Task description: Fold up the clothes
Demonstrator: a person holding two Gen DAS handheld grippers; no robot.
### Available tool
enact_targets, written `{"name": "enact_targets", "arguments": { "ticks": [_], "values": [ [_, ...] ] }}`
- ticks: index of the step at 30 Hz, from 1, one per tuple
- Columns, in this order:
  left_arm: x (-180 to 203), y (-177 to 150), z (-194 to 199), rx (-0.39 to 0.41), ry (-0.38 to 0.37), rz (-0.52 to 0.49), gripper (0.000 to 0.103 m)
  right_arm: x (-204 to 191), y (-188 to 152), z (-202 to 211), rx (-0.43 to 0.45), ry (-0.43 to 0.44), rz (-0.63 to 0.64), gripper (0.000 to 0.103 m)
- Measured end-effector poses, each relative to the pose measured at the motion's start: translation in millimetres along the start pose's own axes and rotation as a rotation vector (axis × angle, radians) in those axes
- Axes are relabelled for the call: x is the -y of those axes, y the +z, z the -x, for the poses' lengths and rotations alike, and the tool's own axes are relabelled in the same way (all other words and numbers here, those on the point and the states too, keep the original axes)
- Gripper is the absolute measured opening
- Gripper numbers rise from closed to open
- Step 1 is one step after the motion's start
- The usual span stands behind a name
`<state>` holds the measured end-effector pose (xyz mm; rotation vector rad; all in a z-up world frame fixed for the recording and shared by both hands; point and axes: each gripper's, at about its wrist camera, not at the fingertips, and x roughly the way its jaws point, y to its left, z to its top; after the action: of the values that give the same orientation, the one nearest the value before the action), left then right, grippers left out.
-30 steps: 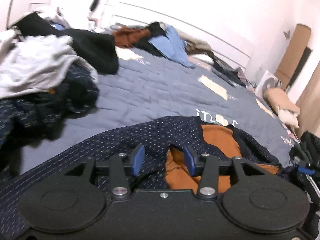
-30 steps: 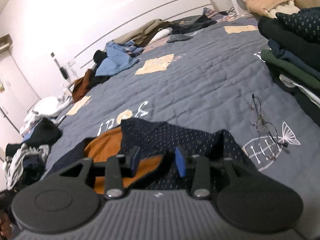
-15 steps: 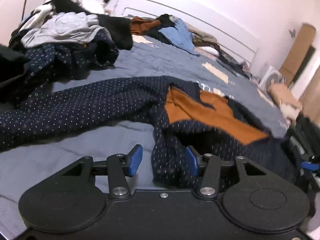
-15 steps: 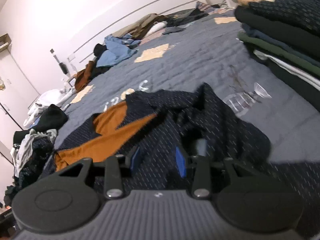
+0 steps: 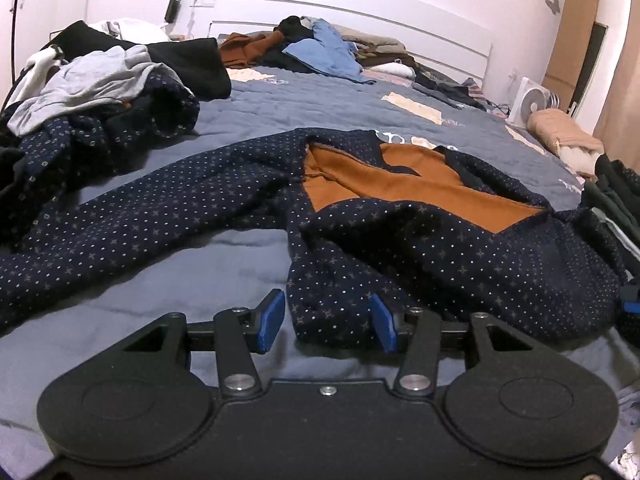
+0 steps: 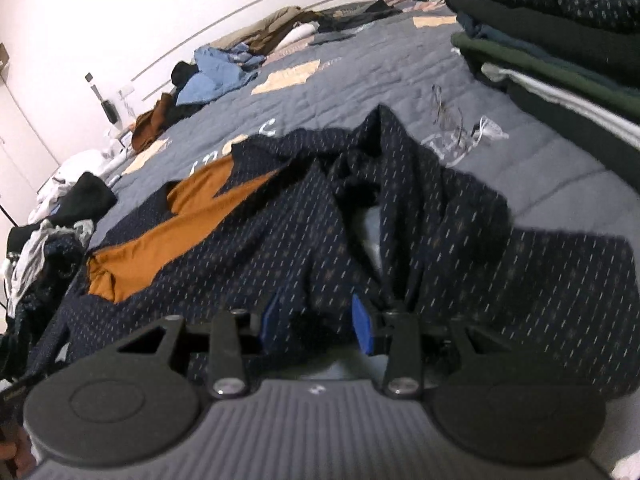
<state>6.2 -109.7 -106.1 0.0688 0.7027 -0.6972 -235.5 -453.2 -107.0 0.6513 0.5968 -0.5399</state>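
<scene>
Both grippers lower, dotted navy garment (image 5: 400,248) now spread flatter on bedspread (image 5: 320,100).

We note the left gripper (image 5: 326,318): black body, two round discs, silver screws, blue pads (image 5: 271,314). The right gripper (image 6: 316,318) matches, with a grey ribbed housing at six o'clock.

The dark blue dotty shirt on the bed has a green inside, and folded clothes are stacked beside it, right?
Not green: the left wrist view shows the navy dotted shirt has an orange lining. It does lie on the grey quilted bed, with folded clothes stacked beside it.
</scene>
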Motion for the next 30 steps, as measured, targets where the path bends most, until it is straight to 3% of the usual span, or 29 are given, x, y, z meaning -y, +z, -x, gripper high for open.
{"name": "enact_targets", "arguments": {
  "ticks": [5,10,18,21,30],
  "values": [
    [6.1,0.1,-9.6,-0.014,-0.017,-0.022,0.046,0.9,-5.9,-9.1,-0.021,-0.013,-0.036,0.039],
    [9.6,-1.3,-18.6,-0.046,-0.028,-0.047,0.031,5.9,-5.1,-19.6,-0.030,-0.023,-0.069,0.039],
    [5.5,-2.7,-24.3,-0.083,-0.048,-0.011,0.031,4.3,-6.5,-20.4,-0.029,-0.036,-0.086,0.039],
    [2.7,-2.0,-26.7,-0.091,-0.060,0.008,0.014,6.4,-6.7,-22.0,-0.030,-0.033,-0.094,0.039],
    [-28.2,19.4,7.5,-0.083,-0.048,0.046,0.008,16.3,-6.4,-27.2,-0.026,-0.012,-0.145,0.039]
  ]
}}
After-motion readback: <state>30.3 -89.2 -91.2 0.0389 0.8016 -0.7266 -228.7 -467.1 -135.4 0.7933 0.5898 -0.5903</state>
